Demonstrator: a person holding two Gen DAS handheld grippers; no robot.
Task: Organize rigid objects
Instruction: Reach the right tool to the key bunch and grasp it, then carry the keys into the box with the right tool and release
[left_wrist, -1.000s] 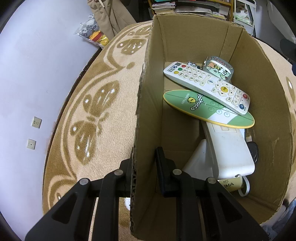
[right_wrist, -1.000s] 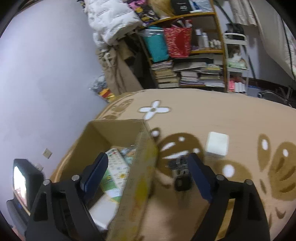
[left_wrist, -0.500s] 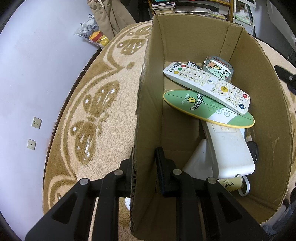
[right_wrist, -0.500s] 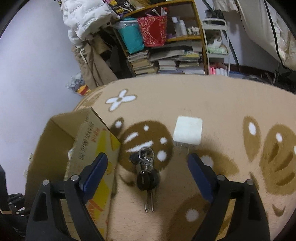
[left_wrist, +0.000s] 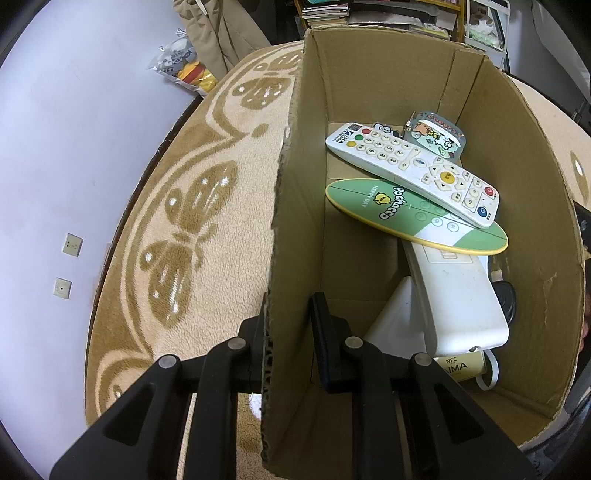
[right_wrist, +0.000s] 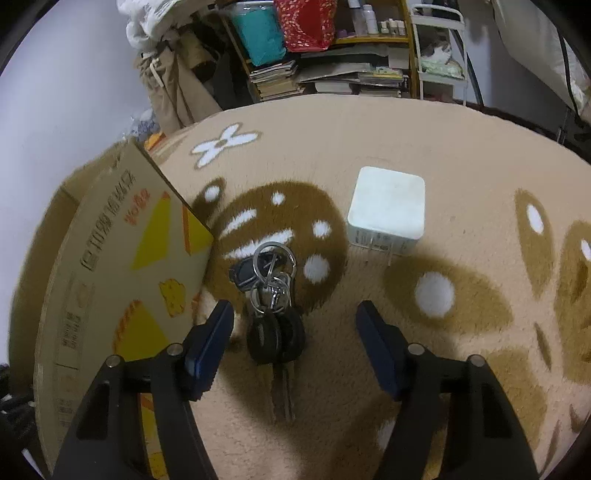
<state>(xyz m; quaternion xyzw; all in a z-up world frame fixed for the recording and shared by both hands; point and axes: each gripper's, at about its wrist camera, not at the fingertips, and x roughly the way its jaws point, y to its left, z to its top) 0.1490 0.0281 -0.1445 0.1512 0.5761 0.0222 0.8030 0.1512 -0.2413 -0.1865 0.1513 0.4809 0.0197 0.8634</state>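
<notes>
My left gripper (left_wrist: 290, 314) is shut on the near left wall of the cardboard box (left_wrist: 295, 221), one finger outside and one inside. Inside the box lie a white remote (left_wrist: 410, 171), a green oval board (left_wrist: 413, 216), a cartoon card (left_wrist: 436, 134), a white handset-shaped device (left_wrist: 454, 295) and a yellow tag (left_wrist: 458, 365). In the right wrist view my right gripper (right_wrist: 295, 332) is open low over the rug, its fingers on either side of a bunch of keys (right_wrist: 275, 306). A white square charger (right_wrist: 386, 210) lies further ahead on the right. The cardboard box (right_wrist: 110, 277) stands just left of the keys.
A beige rug (right_wrist: 443, 147) with brown patterns covers the floor. Shelves with books (right_wrist: 332, 74) and hanging clothes (right_wrist: 173, 85) stand beyond its far edge. A bag of plush toys (left_wrist: 184, 70) lies by the wall left of the box.
My right gripper has swung from over the box to the right and come down, so the keys now lie between its open fingers. The left gripper and box have not moved.
</notes>
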